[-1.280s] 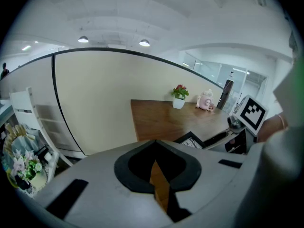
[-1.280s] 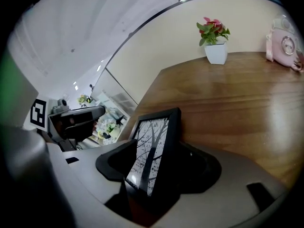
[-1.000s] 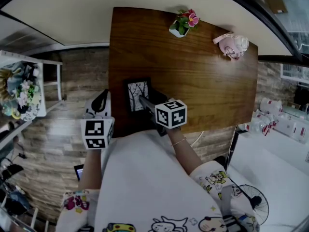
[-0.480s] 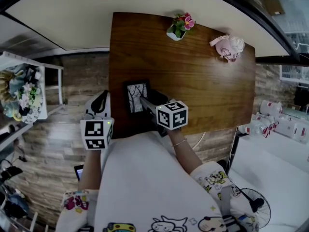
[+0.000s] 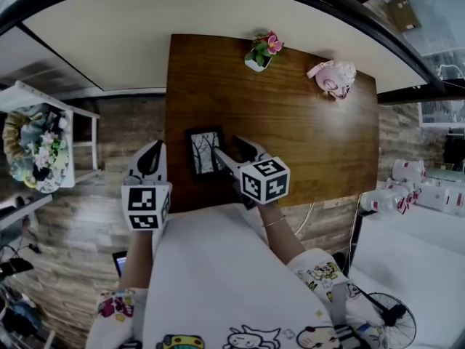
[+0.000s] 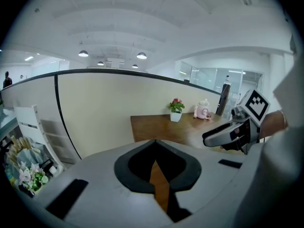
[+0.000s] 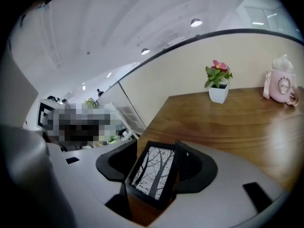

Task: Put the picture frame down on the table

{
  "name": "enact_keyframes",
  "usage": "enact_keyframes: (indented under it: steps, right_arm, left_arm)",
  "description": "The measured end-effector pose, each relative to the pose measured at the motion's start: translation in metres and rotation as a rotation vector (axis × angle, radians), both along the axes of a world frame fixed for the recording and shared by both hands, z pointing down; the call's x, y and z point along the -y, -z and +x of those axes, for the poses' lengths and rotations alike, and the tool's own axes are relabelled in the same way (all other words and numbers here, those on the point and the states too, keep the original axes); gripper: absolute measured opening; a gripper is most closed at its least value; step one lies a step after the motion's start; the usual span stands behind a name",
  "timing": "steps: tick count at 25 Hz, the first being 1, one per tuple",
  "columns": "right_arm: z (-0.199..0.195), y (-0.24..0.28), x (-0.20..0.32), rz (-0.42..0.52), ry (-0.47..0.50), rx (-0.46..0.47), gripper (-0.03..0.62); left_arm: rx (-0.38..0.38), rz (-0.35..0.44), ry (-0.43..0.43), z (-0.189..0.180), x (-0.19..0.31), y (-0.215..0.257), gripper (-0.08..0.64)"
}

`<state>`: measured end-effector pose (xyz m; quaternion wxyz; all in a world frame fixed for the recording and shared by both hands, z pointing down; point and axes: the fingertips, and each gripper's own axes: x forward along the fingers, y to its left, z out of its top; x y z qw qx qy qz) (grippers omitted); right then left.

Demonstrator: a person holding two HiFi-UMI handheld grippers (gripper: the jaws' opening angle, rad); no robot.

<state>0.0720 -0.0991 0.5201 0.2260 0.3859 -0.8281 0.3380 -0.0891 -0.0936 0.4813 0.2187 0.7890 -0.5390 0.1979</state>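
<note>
Jaws of the right gripper (image 5: 224, 145) are clamped on the small black rectangular picture frame (image 7: 154, 174) with a black-and-white tree print, holding it tilted over the near left part of the dark brown wooden table (image 5: 290, 115). Whether its lower edge touches the wood cannot be told. Beside the table's left edge, the left gripper (image 6: 155, 161) has its 2 jaws together on nothing.

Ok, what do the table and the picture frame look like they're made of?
Table: wood or wood-look veneer, going by its brown streaky grain; the soft glare suggests a satin finish.
Picture frame: plain black matt moulding, either plastic or painted wood; I cannot tell which.
</note>
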Motion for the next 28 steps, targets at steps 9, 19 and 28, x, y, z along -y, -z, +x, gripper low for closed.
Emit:
enact_keyframes:
  steps: [9, 19, 28]
  right_arm:
    - [0.006, 0.061, 0.004, 0.161, 0.004, 0.04, 0.236]
    - [0.011, 0.121, -0.004, 0.309, 0.02, 0.089, 0.213]
    - [0.016, 0.153, -0.017, 0.434, 0.034, 0.076, 0.103]
  left_arm:
    - [0.007, 0.108, 0.009, 0.0, -0.002, 0.043, 0.003]
    - [0.0, 0.172, -0.006, 0.008, -0.016, 0.077, 0.003]
    - [-0.007, 0.2, -0.011, 0.012, -0.033, 0.093, 0.003]
